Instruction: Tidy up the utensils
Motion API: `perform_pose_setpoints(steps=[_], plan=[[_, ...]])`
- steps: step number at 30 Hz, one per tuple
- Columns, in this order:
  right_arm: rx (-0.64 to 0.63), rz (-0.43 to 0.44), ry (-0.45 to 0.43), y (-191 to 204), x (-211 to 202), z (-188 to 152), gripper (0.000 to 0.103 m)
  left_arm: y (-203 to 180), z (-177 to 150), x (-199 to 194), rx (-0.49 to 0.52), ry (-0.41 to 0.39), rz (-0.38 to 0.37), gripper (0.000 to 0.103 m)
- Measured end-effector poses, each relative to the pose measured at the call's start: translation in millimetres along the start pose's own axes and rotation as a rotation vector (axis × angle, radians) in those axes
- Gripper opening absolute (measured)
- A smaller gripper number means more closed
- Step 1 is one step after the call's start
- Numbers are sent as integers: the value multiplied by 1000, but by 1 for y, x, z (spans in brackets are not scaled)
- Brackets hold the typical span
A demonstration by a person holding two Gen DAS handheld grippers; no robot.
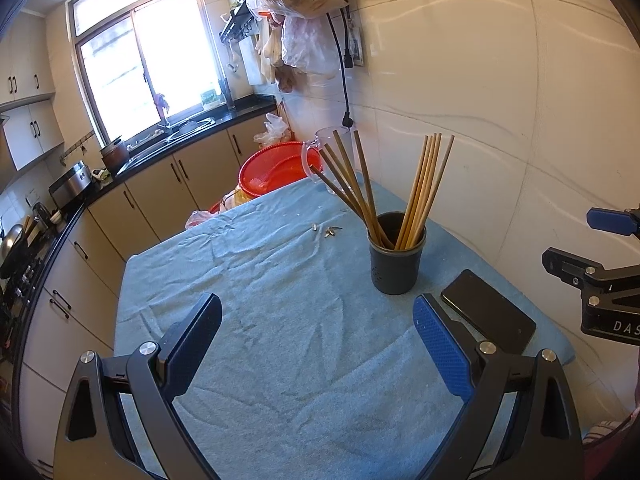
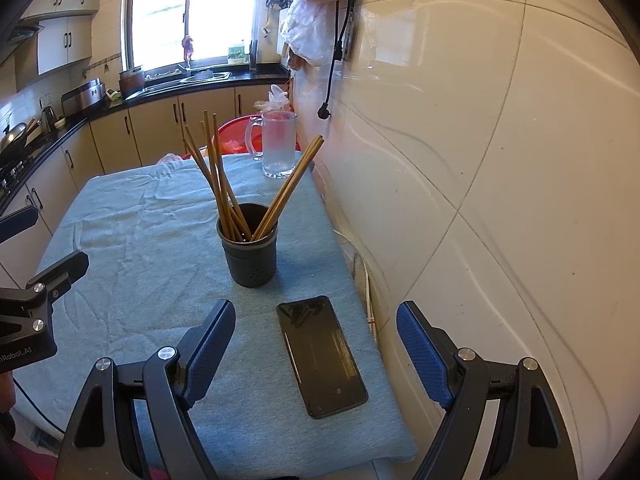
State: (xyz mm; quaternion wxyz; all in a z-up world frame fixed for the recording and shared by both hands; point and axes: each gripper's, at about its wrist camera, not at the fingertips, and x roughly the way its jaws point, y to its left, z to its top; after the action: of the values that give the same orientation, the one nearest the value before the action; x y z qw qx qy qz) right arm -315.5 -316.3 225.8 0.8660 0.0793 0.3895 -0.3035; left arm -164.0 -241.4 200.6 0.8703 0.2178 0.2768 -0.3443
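Standing wide apart over the blue cloth [image 1: 260, 280], the jaws of the left gripper [image 1: 318, 322] hold nothing; only bare wrinkled fabric lies between its blue pads. Further back on the cloth, near its far edge, lie a few small scraps [image 1: 330, 231]. To the right of these stands the dark cup [image 1: 396, 258], upright, with wooden chopsticks [image 1: 424, 188] inside it, fanned in two bunches, one leaning left and one leaning right. Behind the cup, at the far corner by the tiled wall, a clear glass mug [image 2: 279, 144] stands upright. Nearer than the cup and just to its right, a black phone [image 2: 322, 356] lies flat, screen up, close to the cloth's right edge. The right gripper [image 2: 316, 334] hovers above the phone with its jaws spread wide and empty, the phone showing between the pads without touching them
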Motion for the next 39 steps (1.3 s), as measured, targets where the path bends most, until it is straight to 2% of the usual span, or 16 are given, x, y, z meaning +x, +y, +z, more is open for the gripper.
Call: perform_pose_setpoints(steps=[39], plan=[[-1, -3, 9, -2, 3, 0, 86, -1, 0, 0, 17, -10, -7, 96]])
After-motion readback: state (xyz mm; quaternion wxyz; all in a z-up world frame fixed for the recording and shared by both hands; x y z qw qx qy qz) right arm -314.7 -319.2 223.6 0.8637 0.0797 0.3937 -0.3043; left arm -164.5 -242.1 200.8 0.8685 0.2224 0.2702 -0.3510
